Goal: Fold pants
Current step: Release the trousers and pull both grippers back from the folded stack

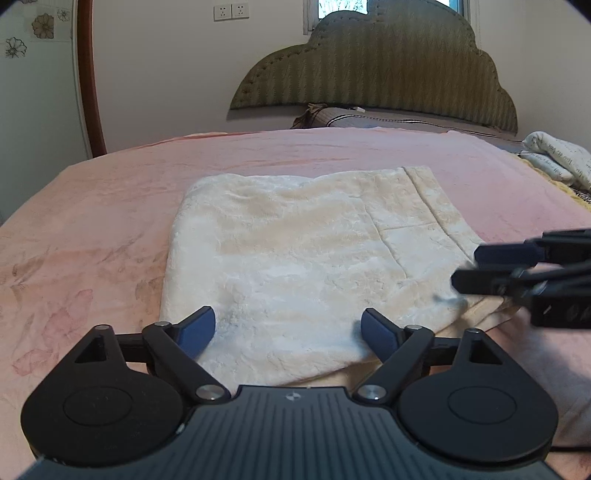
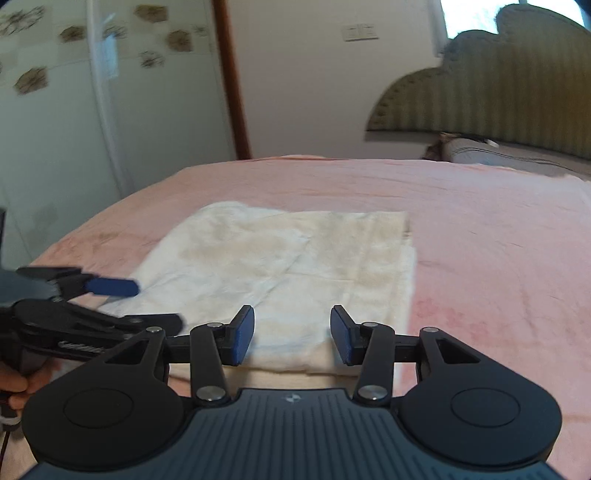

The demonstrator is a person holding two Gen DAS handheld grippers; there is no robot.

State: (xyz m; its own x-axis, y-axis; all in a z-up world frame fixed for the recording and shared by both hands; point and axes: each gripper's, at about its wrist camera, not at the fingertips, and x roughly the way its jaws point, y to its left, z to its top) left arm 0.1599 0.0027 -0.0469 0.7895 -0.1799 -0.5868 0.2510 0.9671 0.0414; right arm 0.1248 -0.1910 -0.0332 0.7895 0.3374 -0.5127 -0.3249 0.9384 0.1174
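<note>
While both tongs hang over the bed, scene reads as follows:

pants: cream pants (image 1: 295, 258), plush fleecy nap, folded into a rough rectangle, several layers stacked, lying flat in the middle of the bed; rounded soft fold on the left edge, straight seam lines near the right edge in the left wrist view.

bed cover: pink blanket (image 1: 110, 229), velvety, faint embossed leaf and flower marks, mild wrinkles.

left tongs: left tongs (image 1: 288, 330) spread wide, nothing between the blue pads, fingers just over the near edge of the pants; no grip on the cloth. Black linkage arms, silver pivot pins, ribbed grey body.

right tongs: right tongs (image 2: 291, 334) parted about halfway, gap empty, flat blue pads upright over the near edge of the pants, not pinching the fabric. In the left wrist view they come in from the right, blurred, beside the pants' right corner.

hand: a person's hand (image 2: 22, 384) on the left tongs' grip, low left in the right wrist view.

headboard: headboard (image 1: 376, 70), olive-green, quilted in vertical ribs, scalloped cloud outline.

pillow: grey striped pillow (image 1: 369, 118) at the foot of the headboard.

other cloth: white cloth with script print (image 1: 557, 158), bunched, at the bed's right edge.

wall: plain white wall, two sockets (image 1: 231, 12), brown curved frame (image 1: 88, 74), flower decals on the panel to the left.
</note>
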